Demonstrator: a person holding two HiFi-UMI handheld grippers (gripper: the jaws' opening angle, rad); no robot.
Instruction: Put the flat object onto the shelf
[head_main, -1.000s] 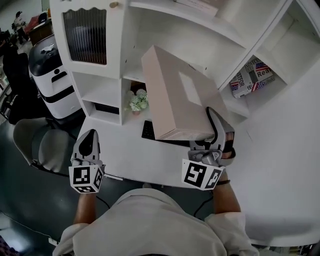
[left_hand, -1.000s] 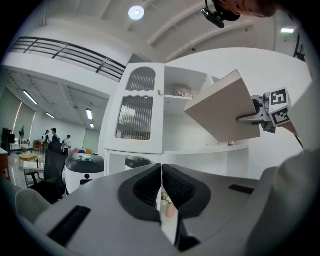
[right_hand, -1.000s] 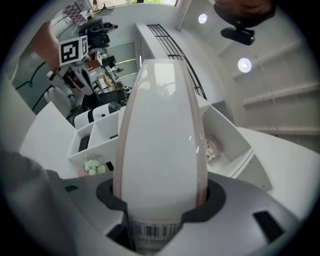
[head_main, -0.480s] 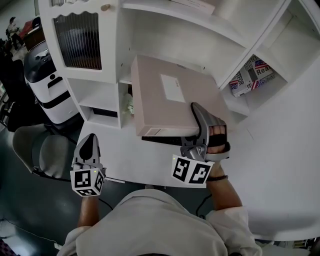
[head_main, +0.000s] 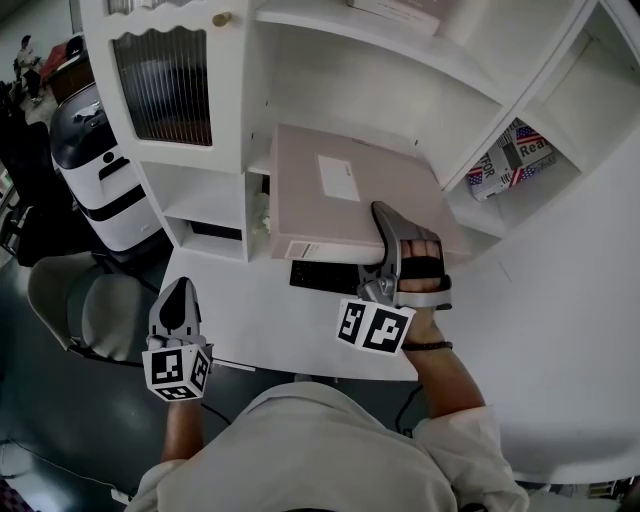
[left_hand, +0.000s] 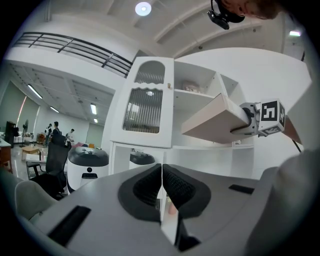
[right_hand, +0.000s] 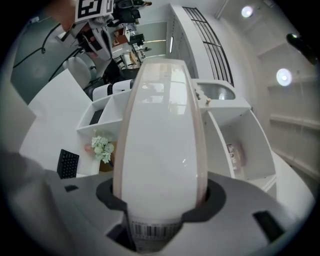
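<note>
Right gripper view: my right gripper (head_main: 392, 235) stands half-wide, clamped on the flat box (right_hand: 160, 125), which stretches ahead toward the shelf (head_main: 340, 100). I'd slide it in level. The left gripper (left_hand: 161, 187) is closed, empty.

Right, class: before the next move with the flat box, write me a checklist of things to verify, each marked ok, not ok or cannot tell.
1. Right tongs clamped on the flat box: ok.
2. Box lying roughly flat, far edge toward the shelf: ok.
3. Shelf space behind the box free: cannot tell, the box hides it.
4. Left tongs shut, empty, clear of the box: ok.
5. Box fully on the shelf: not ok, its near end overhangs the keyboard.
</note>
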